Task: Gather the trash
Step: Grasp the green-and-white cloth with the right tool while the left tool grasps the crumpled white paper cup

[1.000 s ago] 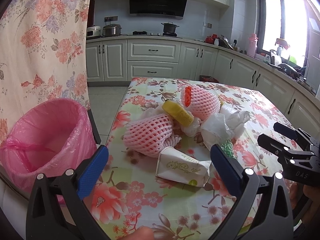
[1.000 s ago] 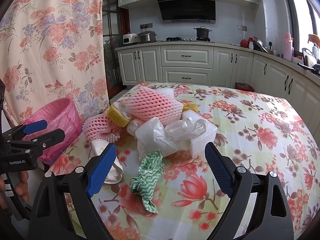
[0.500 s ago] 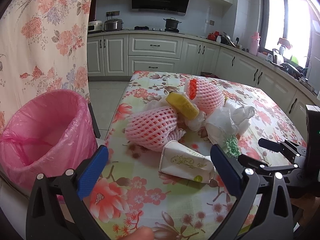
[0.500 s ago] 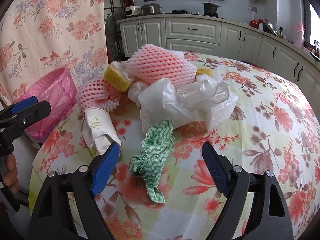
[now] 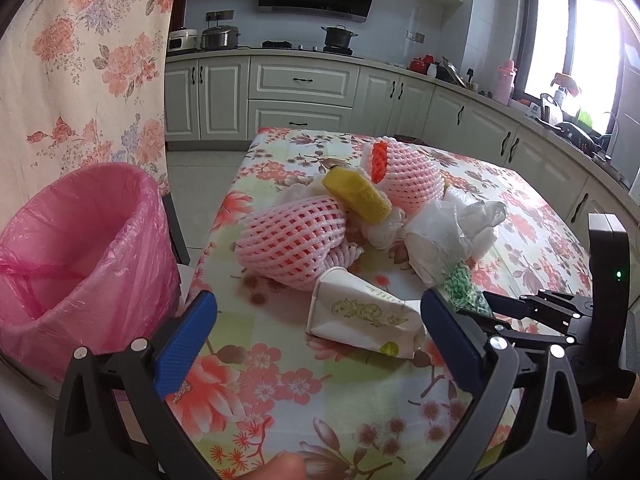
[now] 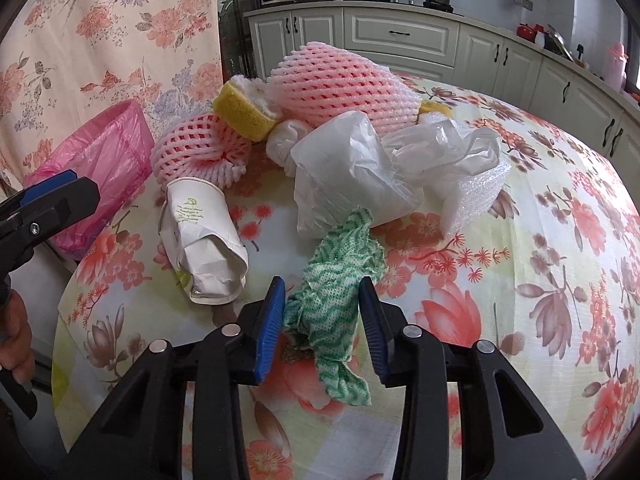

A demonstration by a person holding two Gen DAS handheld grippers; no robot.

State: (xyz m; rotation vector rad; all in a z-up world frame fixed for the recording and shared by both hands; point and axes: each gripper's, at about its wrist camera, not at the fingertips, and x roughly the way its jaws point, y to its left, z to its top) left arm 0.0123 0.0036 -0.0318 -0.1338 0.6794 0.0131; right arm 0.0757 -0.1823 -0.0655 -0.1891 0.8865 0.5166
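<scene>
A pile of trash lies on the flowered tablecloth [image 6: 540,280]. My right gripper [image 6: 322,292] points down at a crumpled green-and-white cloth [image 6: 332,304]; its jaws are closing and both blue pads press the cloth's sides. In the left wrist view that gripper [image 5: 516,308] shows at the right edge with the cloth [image 5: 464,288] at its tips. My left gripper [image 5: 318,304] hangs open above the table's near edge, in front of a crushed paper cup [image 5: 360,320], holding nothing. A bin with a pink bag [image 5: 80,240] stands open beside the table on the left.
Behind the cup [image 6: 204,236] lie two pink foam nets [image 6: 344,84], a yellow sponge [image 6: 244,116], white plastic bags [image 6: 344,168] and a white foam sheet [image 6: 476,196]. A flowered curtain [image 5: 80,60] hangs on the left. Kitchen cabinets [image 5: 304,96] line the back.
My right gripper has dropped toward the table and its jaws have gone from wide apart to pressed on the green cloth. The left gripper has barely moved and stays open.
</scene>
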